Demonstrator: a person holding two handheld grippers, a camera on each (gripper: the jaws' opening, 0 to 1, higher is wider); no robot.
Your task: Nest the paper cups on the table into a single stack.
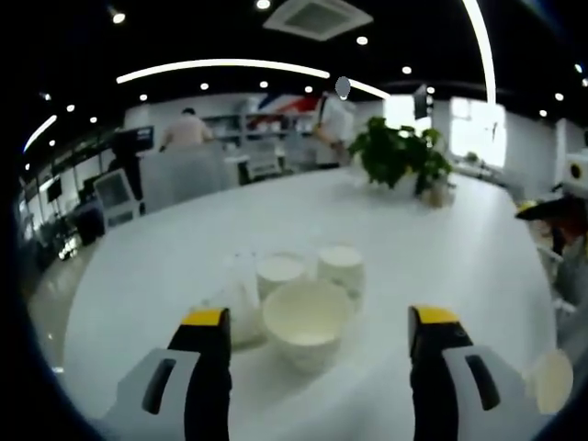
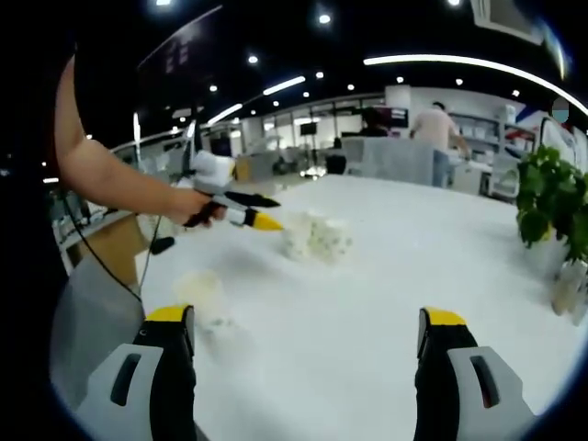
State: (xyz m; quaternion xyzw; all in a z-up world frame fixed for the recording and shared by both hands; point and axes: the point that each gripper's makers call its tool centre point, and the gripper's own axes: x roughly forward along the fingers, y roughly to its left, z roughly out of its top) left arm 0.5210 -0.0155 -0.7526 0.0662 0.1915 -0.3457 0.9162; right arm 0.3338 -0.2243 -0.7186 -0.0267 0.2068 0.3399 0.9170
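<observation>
**On the white table: cups ahead of parted claws**

On the white table (image 1: 441, 239), cluster of paper cups (image 1: 308, 294) just ahead of left gripper (image 1: 317, 335), jaws apart, nearest cup between the tips. Potted plant (image 1: 400, 156) at 1 o'clock.

From right gripper (image 2: 308, 335), jaws apart, nothing held: cups at 12 o'clock, well apart; lone cup (image 2: 200, 292) at 10 o'clock; left gripper beside the cluster, held by a hand (image 2: 188, 204).

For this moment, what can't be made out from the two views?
- Cup count: in the left gripper view the cups overlap; in the right gripper view they are a small blurred clump.
- The clear thing left of the cups: too faint to identify.
- The pale round thing on the table: blurred, maybe a cup.
- Left gripper in the right gripper view: too small to show its jaw gap.
</observation>
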